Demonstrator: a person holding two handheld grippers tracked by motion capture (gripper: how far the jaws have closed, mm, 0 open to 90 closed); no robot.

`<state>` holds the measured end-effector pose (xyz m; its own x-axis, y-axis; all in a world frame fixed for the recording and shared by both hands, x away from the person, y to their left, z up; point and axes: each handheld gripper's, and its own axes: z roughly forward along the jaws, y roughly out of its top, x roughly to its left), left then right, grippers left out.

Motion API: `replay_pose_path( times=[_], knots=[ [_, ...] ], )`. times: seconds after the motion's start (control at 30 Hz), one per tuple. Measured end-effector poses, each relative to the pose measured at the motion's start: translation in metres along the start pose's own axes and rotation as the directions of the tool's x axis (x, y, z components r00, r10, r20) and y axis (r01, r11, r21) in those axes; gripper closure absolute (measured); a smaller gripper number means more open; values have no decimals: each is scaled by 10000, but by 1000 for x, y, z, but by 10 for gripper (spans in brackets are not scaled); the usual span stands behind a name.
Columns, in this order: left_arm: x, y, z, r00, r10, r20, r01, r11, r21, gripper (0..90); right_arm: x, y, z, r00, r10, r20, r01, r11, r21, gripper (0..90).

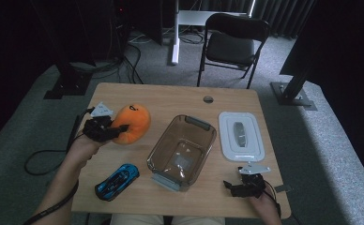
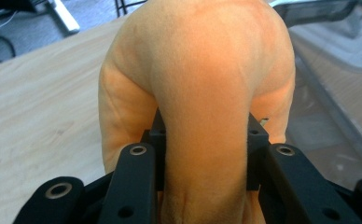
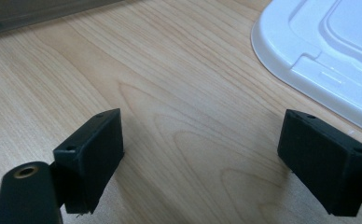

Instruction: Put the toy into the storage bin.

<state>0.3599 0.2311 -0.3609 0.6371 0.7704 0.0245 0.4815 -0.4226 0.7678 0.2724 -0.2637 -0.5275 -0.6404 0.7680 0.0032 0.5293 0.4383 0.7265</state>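
The left gripper (image 1: 117, 131) is clamped on the orange plush toy (image 1: 134, 123), which bulges out ahead of its jaws above the table (image 1: 170, 101). The right gripper (image 1: 231, 185) rests with jaws wide apart on bare wood, the white lid (image 1: 240, 136) just beyond them

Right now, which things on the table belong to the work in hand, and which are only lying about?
In the work:
- orange plush toy, clamped in the left gripper
- clear brown bin, open beside it, probably where the toy goes

Lying about:
- white lid, flat on the table
- blue toy car
- right gripper, open with nothing in it
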Motion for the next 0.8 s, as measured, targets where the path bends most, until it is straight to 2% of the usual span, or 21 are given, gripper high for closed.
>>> replay_pose_path(
  times=[0.27, 0.4, 0.57, 0.8],
  knots=[
    [-19, 32, 4, 9989, 438, 190, -437, 9990, -66, 681, 0, 0, 0, 10000, 3, 6, -3, 10000, -5, 138],
    [-28, 45, 7, 9962, 775, 403, -770, 9969, -126, 680, 0, 0, 0, 10000, 4, 7, -4, 10000, -7, 138],
    [-42, 63, 14, 9914, 1142, 642, -1133, 9934, -177, 680, 0, 0, 0, 10000, 24, -3, -24, 10000, -8, 138],
    [-62, 80, 32, 9794, 1618, 1209, -1614, 9868, -128, 678, 0, 0, 0, 10000, 13, -2, -13, 10000, -12, 138]
  ],
)
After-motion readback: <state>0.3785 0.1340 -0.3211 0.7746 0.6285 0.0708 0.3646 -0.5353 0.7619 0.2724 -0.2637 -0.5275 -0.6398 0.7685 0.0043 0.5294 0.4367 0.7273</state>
